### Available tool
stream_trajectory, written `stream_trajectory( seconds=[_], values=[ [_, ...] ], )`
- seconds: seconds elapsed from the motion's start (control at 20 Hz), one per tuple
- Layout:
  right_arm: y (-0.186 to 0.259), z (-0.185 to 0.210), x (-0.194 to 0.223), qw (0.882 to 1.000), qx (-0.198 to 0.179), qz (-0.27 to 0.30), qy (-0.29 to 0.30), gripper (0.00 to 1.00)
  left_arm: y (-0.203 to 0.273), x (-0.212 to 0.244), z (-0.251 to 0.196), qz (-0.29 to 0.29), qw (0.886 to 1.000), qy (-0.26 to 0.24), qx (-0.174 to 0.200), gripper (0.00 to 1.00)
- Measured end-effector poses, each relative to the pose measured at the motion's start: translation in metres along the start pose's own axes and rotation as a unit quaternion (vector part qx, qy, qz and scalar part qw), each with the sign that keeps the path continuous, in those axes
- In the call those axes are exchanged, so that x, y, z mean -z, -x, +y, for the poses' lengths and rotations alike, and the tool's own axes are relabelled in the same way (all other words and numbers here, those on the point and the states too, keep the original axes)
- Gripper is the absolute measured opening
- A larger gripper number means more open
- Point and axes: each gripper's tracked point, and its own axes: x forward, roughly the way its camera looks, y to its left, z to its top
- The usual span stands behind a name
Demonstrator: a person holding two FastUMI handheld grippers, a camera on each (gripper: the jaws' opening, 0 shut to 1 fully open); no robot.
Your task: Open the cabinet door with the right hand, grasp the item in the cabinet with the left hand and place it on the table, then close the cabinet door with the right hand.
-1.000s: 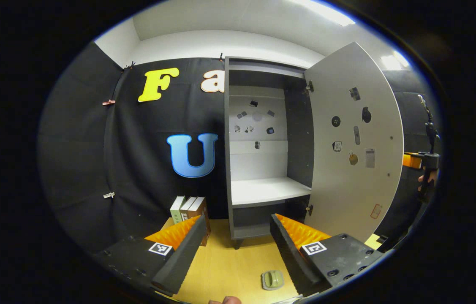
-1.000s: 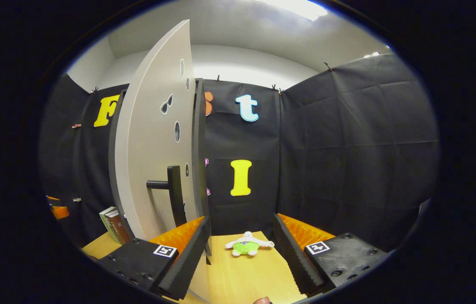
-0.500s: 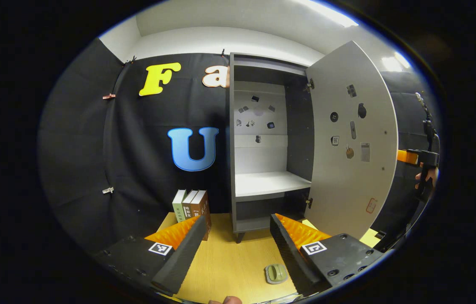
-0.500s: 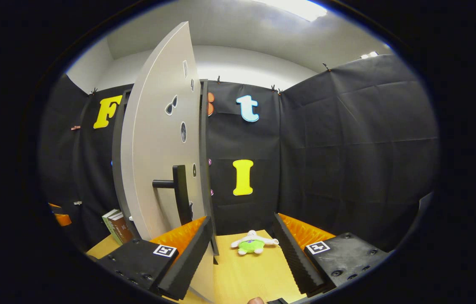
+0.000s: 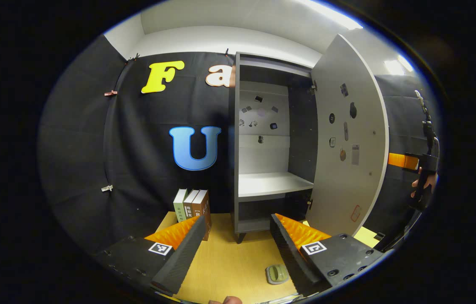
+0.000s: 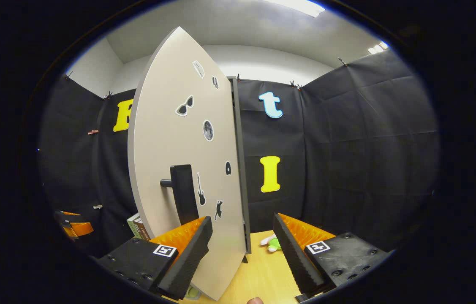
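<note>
Both jaws are spread wide and nothing is gripped. In the left gripper view, the left gripper [image 5: 235,240] is held above the wooden table [image 5: 229,261], facing the open cabinet [image 5: 263,143], whose white shelf [image 5: 271,183] lies bare. A small green item [image 5: 277,273] is seen on the table beside the gripper's right finger. Three books [image 5: 191,207] stand left of the cabinet; their spine writing is too small to be read. In the right gripper view, the right gripper [image 6: 242,249] is close to the sticker-covered cabinet door [image 6: 178,160], below its black handle [image 6: 183,192]. A green plush toy [image 6: 272,242] lies beyond.
</note>
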Motion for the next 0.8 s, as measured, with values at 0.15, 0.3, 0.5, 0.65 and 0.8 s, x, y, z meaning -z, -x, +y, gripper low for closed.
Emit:
stream_trajectory(
  seconds=[0.15, 0.3, 0.5, 0.65, 0.8],
  values=[
    [-0.010, 0.024, 0.006, 1.000, -0.019, 0.006, -0.016, 0.95, 0.001, 0.001, 0.008, 0.001, 1.000, 0.004, -0.005, 0.96],
    [-0.019, 0.045, 0.013, 0.999, -0.040, 0.015, -0.031, 0.97, 0.002, 0.002, 0.016, 0.003, 1.000, 0.003, -0.013, 0.96],
    [-0.021, 0.076, 0.016, 0.995, -0.083, 0.028, -0.038, 0.97, 0.003, 0.001, 0.023, 0.002, 1.000, 0.005, -0.019, 0.96],
    [-0.022, 0.089, 0.018, 0.994, -0.103, 0.033, -0.030, 0.97, 0.004, 0.000, 0.027, 0.003, 1.000, 0.006, -0.024, 0.94],
    [-0.018, 0.095, 0.020, 0.992, -0.116, 0.037, -0.024, 0.97, 0.003, -0.001, 0.027, 0.002, 1.000, 0.005, -0.026, 0.94]
  ],
)
